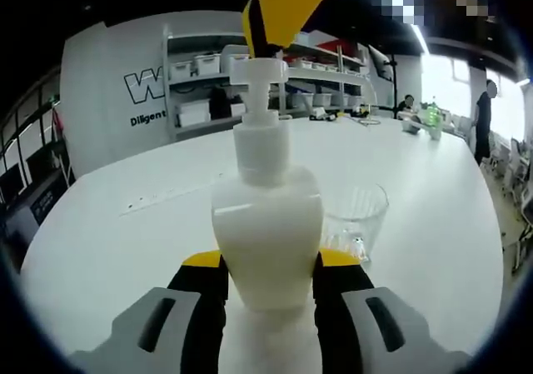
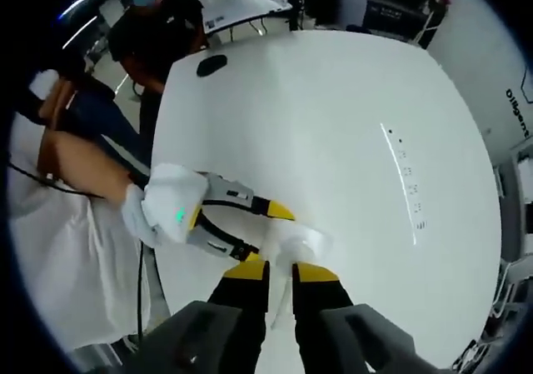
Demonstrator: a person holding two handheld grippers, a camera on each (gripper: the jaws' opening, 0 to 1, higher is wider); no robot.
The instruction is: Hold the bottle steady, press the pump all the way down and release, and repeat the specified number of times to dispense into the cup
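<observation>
White bottle (image 1: 266, 224), unlabelled, clamped by left hand-held gripper (image 1: 268, 266); wall reads "Diligent".

"Diligent", partly cut, on wall (image 1: 108, 82)

The pump bottle (image 1: 266, 224) is standing on the tabletop (image 1: 125, 224), sitting between the left claw's (image 1: 268, 278) jaws. The cup (image 1: 356, 216) is resting just beside it, to its right (slightly behind). The right claw (image 1: 283, 7) is hanging over the pump head.
</observation>
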